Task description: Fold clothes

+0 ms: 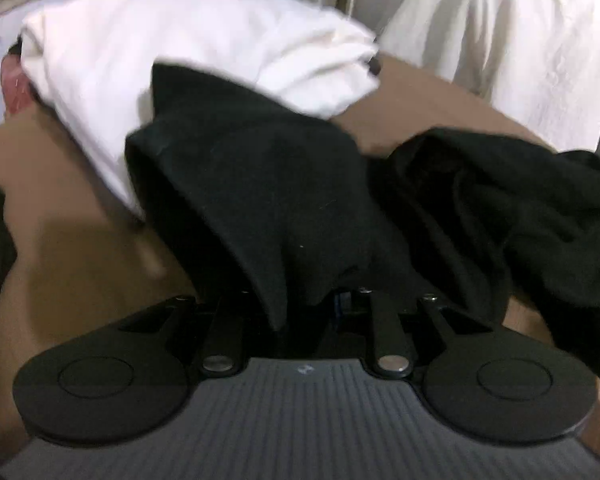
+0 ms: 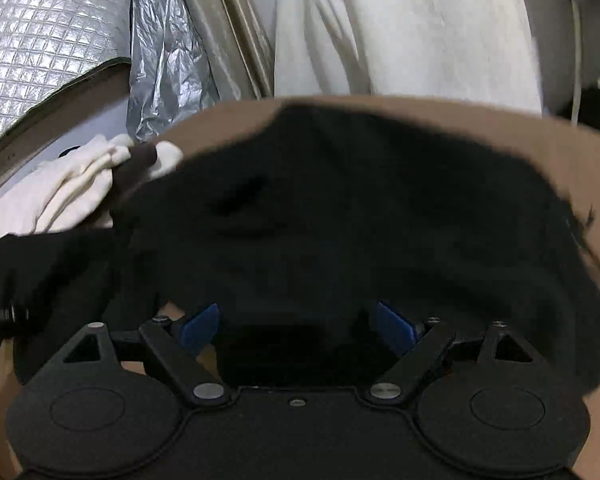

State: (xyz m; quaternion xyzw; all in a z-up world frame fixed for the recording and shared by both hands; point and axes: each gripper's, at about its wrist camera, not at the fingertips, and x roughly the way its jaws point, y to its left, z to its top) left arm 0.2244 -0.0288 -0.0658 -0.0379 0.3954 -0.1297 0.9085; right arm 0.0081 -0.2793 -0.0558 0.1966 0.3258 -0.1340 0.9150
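Left gripper (image 1: 300, 300) pinches crumpled black garment (image 1: 260, 184).

We seem to be in a home, in a cramped room used for laundry and storage rather than a lab or shop. Loose clothes lie on a plain brown table (image 2: 480, 128): a black garment (image 2: 360, 220) and a cream-white garment (image 1: 160, 48). A white cloth (image 2: 400, 20) hangs like a curtain close behind the table. Beside it we see crinkled silver plastic sheeting (image 2: 160, 60) and a quilted silver foil mat (image 2: 40, 40) leaning against the wall.
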